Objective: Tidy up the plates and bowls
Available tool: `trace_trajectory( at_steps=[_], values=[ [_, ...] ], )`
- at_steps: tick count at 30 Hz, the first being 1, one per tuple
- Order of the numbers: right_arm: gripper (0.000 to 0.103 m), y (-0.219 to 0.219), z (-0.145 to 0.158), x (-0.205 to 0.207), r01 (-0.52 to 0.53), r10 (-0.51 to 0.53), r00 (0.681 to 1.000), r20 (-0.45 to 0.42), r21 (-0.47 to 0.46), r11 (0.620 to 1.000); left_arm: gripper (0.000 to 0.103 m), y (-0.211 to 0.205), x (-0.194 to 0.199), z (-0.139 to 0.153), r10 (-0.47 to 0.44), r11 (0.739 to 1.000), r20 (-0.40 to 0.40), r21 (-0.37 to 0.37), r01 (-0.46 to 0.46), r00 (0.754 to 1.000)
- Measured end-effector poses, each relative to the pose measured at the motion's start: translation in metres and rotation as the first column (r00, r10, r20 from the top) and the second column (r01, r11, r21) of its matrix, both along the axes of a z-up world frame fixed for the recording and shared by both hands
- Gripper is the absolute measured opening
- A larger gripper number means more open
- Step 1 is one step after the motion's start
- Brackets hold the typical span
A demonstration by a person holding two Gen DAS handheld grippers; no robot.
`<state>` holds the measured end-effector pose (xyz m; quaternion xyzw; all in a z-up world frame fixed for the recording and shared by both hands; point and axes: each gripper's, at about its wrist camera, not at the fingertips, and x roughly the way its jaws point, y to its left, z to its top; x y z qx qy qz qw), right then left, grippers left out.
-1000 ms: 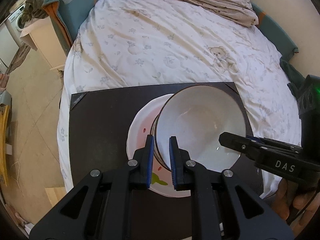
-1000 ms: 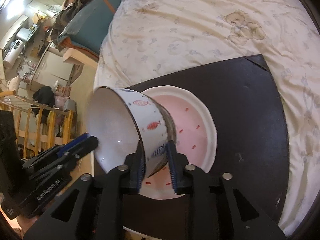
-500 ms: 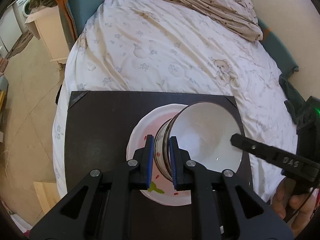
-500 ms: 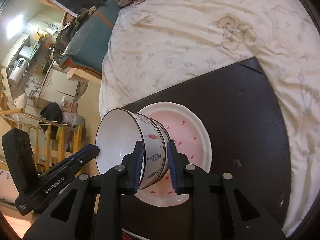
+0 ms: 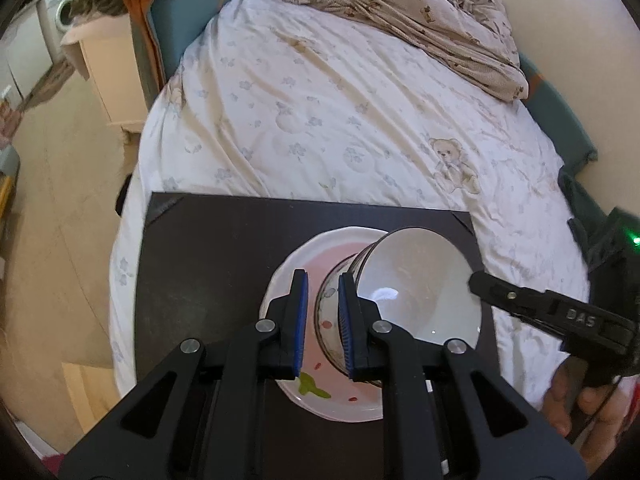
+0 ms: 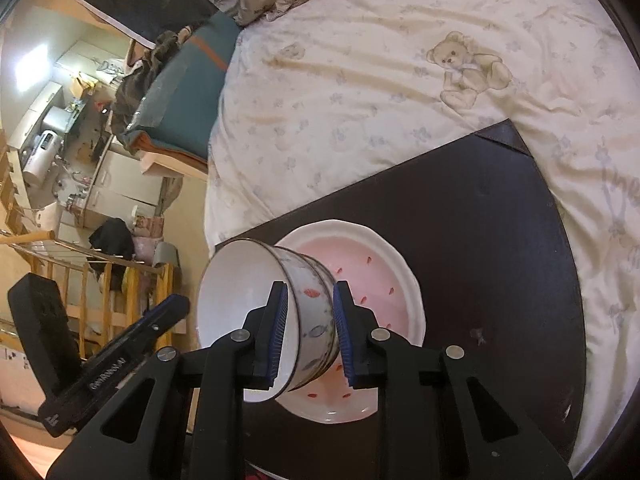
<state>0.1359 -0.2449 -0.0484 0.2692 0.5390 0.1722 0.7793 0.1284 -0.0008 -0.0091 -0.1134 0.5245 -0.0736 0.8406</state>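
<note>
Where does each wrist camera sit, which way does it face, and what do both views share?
Left wrist: on the left gripper, facing down at tilted bowls over the plate; own jaws, the right gripper and a hand show.
Right wrist: on the right gripper, facing down along the bowls it clamps; own jaws and left gripper show.
Shared: bowls, plate, dark board, bed.

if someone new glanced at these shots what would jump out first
A white bowl with little fish painted on its side, tipped on its edge over a pink plate. Both sit on a dark board laid on a bed with a teddy-bear quilt. Two black hand-held grippers flank the bowl: the right hand-held gripper straddles its wall, the left hand-held gripper is at the opposite side.
</note>
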Motion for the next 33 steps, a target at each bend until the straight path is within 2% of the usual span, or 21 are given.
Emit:
trace_trajectory(
  at_steps=[2,5,11,15,27,33],
  values=[
    [0.021,-0.001,-0.006,0.004,0.009,-0.008,1.0,-0.023,0.018,1.0,0.012,-0.001,0.0,0.0,-0.003,1.0,0.001,-0.01,0.003,1.0],
    [0.021,-0.005,-0.016,0.01,0.027,-0.025,0.998,-0.061,0.045,0.999,0.012,-0.006,-0.001,0.002,-0.019,0.999,0.016,0.027,0.019,1.0],
    [0.021,0.001,-0.017,0.009,0.004,-0.003,0.998,-0.07,0.024,1.0,0.012,-0.004,-0.001,-0.003,-0.009,0.999,-0.005,0.042,0.01,1.0],
    [0.021,0.004,-0.029,0.006,-0.015,0.021,0.991,-0.133,0.041,0.999,0.012,0.001,0.002,-0.01,0.005,1.0,-0.042,0.015,-0.004,0.999],
    [0.021,0.009,-0.039,0.003,-0.033,0.042,0.984,-0.17,0.058,0.998,0.01,0.002,0.004,-0.017,-0.007,0.999,-0.075,-0.044,0.004,0.997],
    [0.021,0.009,-0.04,0.004,-0.042,0.051,0.984,-0.171,0.058,0.997,0.01,-0.001,0.006,-0.017,-0.021,1.0,-0.073,-0.019,0.02,0.997]
  ],
)
